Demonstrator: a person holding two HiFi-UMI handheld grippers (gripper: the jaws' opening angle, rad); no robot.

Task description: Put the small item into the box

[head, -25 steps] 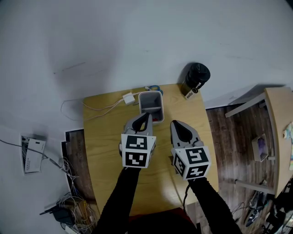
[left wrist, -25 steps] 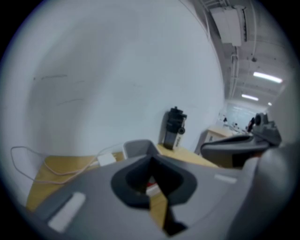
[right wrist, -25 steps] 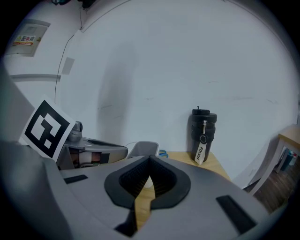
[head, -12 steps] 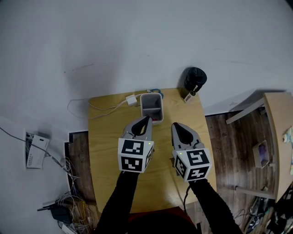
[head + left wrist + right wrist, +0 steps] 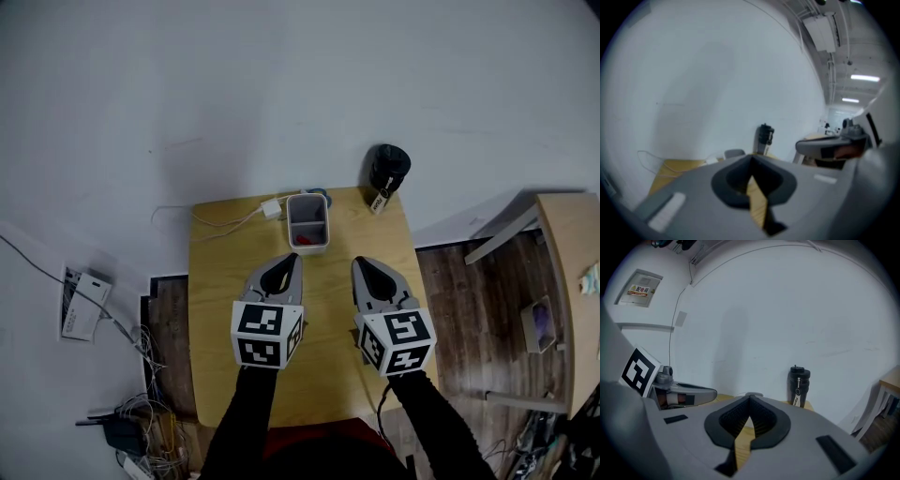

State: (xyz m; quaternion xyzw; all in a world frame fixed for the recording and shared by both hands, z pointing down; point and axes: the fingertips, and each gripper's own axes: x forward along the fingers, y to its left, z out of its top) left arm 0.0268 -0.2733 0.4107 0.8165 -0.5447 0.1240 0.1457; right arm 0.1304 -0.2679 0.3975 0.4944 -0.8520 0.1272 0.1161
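Note:
A small grey box (image 5: pixel 308 222) stands at the far middle of the wooden table (image 5: pixel 216 281). A small red item (image 5: pixel 302 240) lies inside it at its near end. My left gripper (image 5: pixel 292 259) is shut and holds nothing, a little short of the box's near rim. My right gripper (image 5: pixel 360 264) is also shut and empty, to the right of the box and nearer to me. In the left gripper view the jaws (image 5: pixel 751 158) meet at the tips, with the box (image 5: pixel 734 153) just beyond. The right gripper's jaws (image 5: pixel 750 398) are closed too.
A black bottle (image 5: pixel 387 169) with a tag stands at the table's far right corner and also shows as a bottle (image 5: pixel 799 386) in the right gripper view. A white adapter (image 5: pixel 272 207) with its cable lies left of the box. A second table (image 5: pixel 570 272) stands to the right.
Both grippers have drawn back from the box toward me, the left one most. The head view has shifted, so the table sits smaller and lower in the picture.

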